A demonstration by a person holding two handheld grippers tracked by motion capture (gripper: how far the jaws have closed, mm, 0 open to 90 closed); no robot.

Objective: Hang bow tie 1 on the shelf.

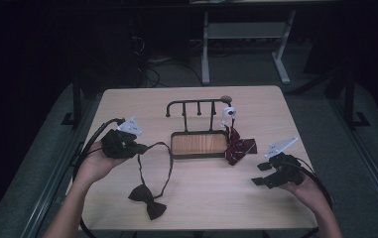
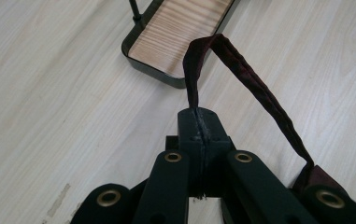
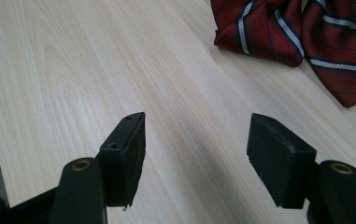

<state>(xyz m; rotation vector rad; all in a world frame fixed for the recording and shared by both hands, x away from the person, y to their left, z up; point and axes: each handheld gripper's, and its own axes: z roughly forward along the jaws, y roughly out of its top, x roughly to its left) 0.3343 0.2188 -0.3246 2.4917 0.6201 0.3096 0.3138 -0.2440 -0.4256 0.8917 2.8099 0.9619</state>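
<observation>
A dark maroon bow tie (image 1: 147, 200) lies near the table's front edge, its neck strap (image 1: 166, 163) looping up to my left gripper (image 1: 144, 147). That gripper is shut on the strap (image 2: 241, 70), which rises from between its closed jaws and arcs toward the right. A red striped tie (image 1: 238, 148) lies folded beside the right end of a black stand with a wooden tray base (image 1: 199, 144). My right gripper (image 1: 260, 174) hovers open at the table's right, short of the striped tie (image 3: 297, 32), with nothing between its fingers (image 3: 126, 154).
The stand's rail with hooks (image 1: 196, 105) rises behind the tray. A small white object (image 1: 229, 113) hangs at its right end. Light wood table (image 1: 256, 198) has bare surface in front. A desk frame (image 1: 246, 44) stands on the floor beyond.
</observation>
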